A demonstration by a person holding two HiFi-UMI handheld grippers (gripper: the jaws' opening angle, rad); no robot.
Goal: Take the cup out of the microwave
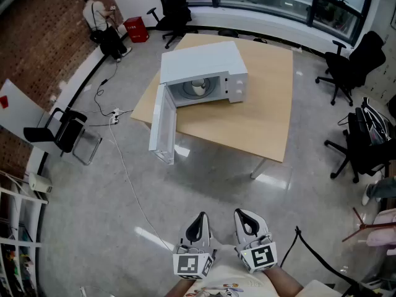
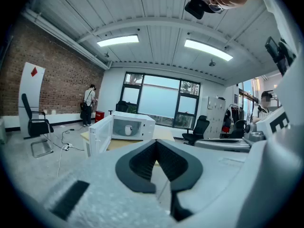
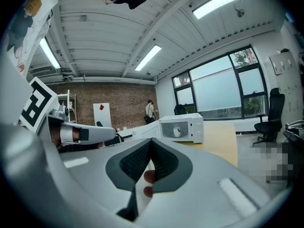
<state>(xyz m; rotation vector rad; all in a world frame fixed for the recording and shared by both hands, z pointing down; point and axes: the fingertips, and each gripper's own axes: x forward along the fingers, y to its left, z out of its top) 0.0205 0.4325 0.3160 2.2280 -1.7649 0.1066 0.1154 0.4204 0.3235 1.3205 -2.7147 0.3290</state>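
A white microwave (image 1: pixel 204 76) stands on a wooden table (image 1: pixel 266 113) far ahead, its door (image 1: pixel 164 125) swung wide open toward me. Inside it a white cup (image 1: pixel 199 86) stands upright; the cup (image 2: pixel 127 129) also shows in the left gripper view and, small, the cup (image 3: pixel 177 132) in the right gripper view. My left gripper (image 1: pixel 198 223) and right gripper (image 1: pixel 246 218) hang side by side near the bottom of the head view, well short of the table. Both are shut with nothing between their jaws.
Black office chairs (image 1: pixel 349 64) stand to the right and behind the table, another chair (image 1: pixel 65 132) at the left by the brick wall. A white cable (image 1: pixel 127 172) runs across the grey floor. A person (image 1: pixel 99 17) stands at the far left.
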